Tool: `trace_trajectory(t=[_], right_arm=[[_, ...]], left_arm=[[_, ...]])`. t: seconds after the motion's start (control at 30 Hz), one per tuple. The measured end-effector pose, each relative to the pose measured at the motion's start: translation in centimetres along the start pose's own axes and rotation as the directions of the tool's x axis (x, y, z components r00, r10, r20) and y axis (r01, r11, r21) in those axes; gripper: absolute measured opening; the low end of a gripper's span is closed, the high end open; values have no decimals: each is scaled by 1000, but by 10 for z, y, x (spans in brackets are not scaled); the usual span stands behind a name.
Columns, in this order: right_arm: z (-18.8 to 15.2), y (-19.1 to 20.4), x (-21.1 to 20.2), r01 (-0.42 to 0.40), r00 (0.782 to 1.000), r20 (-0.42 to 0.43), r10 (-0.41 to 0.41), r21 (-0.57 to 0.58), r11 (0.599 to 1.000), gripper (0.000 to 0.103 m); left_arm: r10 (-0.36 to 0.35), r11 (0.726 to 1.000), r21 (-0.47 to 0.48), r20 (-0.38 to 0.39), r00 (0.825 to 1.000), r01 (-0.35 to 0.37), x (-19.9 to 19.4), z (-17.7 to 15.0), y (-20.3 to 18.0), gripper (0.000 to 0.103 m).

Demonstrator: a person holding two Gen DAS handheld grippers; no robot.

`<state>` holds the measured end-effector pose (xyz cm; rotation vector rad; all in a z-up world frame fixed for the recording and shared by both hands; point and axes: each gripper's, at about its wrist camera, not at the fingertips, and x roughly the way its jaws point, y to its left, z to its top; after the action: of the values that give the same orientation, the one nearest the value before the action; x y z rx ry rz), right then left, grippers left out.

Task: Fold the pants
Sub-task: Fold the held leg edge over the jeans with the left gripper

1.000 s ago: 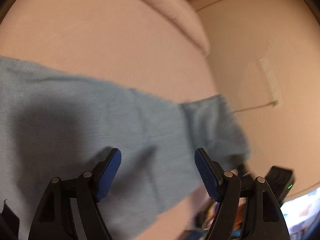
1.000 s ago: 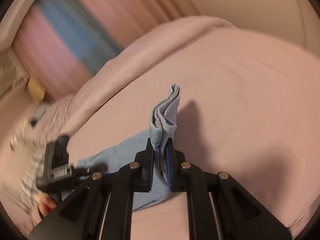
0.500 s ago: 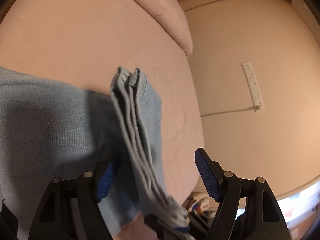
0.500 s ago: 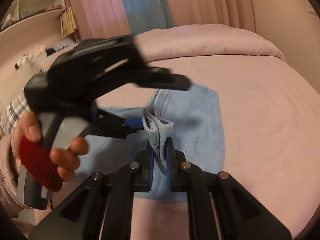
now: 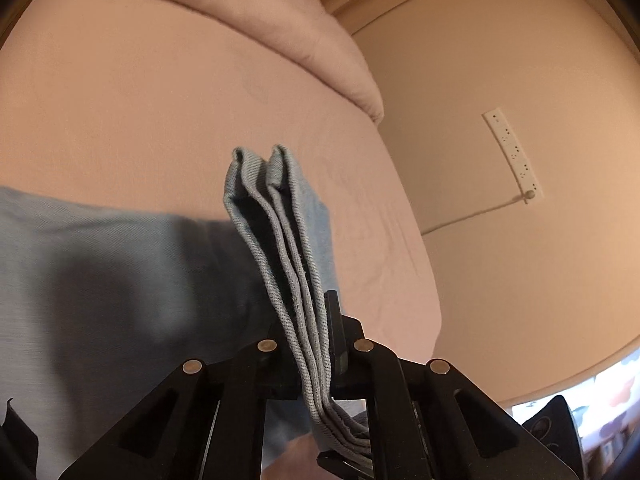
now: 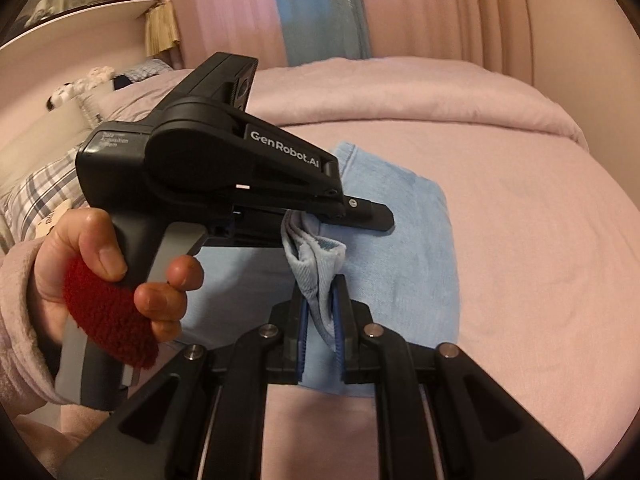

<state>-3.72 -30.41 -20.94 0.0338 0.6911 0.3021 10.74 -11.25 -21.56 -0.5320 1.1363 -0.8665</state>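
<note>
Pants [image 5: 280, 256] hem pinched in both claws, left claw [image 5: 316, 356], right claw [image 6: 320, 320]

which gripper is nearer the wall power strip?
Left. The left gripper, shut on the pants, faces the power strip; the right gripper faces the curtains, strip unseen.

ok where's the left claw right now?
In the right wrist view the left claw sits left of centre above the pink bed, shut on the bunched edge of the blue pants, just ahead of the right claw pinching the same bunch.
</note>
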Motion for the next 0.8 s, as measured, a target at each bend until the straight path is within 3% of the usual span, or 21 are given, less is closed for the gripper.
trace_trajectory(t=[0.13, 0.27, 0.43, 0.8], right_arm=[[7, 20, 0, -44, 999, 14, 45, -40, 998, 12], [9, 42, 8, -104, 995, -3, 104, -84, 991, 12], [2, 78, 34, -187, 981, -73, 178, -147, 971, 12], [-13, 119, 79, -262, 952, -212, 223, -180, 948, 13]], left_arm=[[22, 999, 23, 35, 999, -23, -24, 1, 6, 4], [93, 995, 16, 69, 993, -95, -43, -5, 29, 4], [159, 985, -80, 80, 984, -153, -68, -14, 76, 4], [262, 958, -135, 50, 964, -253, -59, -21, 106, 4]])
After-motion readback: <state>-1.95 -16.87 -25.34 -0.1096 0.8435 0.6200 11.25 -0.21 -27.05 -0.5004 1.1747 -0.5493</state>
